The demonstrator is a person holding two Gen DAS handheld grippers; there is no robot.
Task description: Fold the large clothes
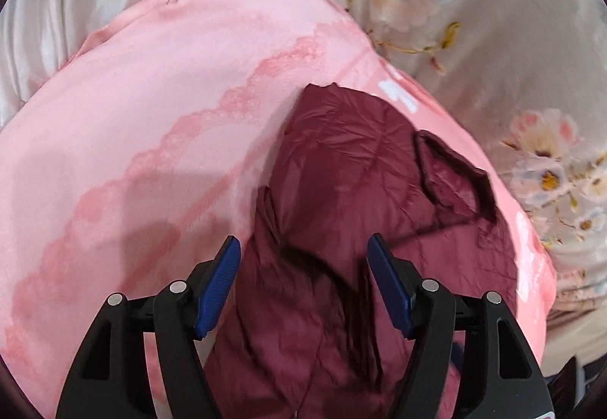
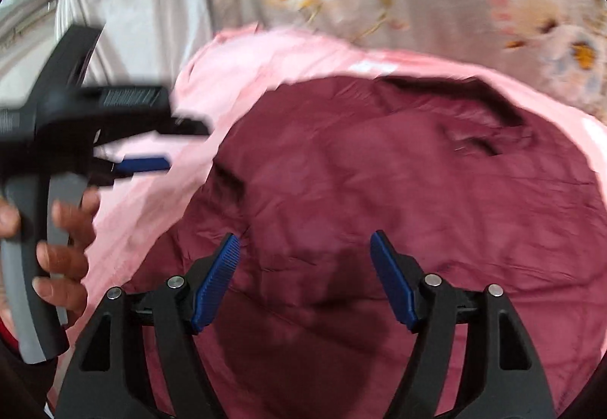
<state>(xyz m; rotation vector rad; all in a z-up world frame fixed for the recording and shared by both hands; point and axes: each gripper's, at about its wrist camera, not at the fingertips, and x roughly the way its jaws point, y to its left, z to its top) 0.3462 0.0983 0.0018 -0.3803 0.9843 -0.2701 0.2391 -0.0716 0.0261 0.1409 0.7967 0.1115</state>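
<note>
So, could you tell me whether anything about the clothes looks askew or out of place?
Yes: the maroon garment lies crumpled on the pink cloth, with a flap turned up near its far right edge and deep creases along its left side. Both tongs are open, gripping nothing.

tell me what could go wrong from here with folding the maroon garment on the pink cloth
1. The maroon garment lies on a loose pink cloth; a pinch near its edge may grab both layers.
2. Its upper right corner is flipped over and it is creased, so a fold now could trap wrinkles.
3. The left gripper and right gripper are both open, gripping nothing, and the right view is blurred; a hurried grasp may miss.
</note>
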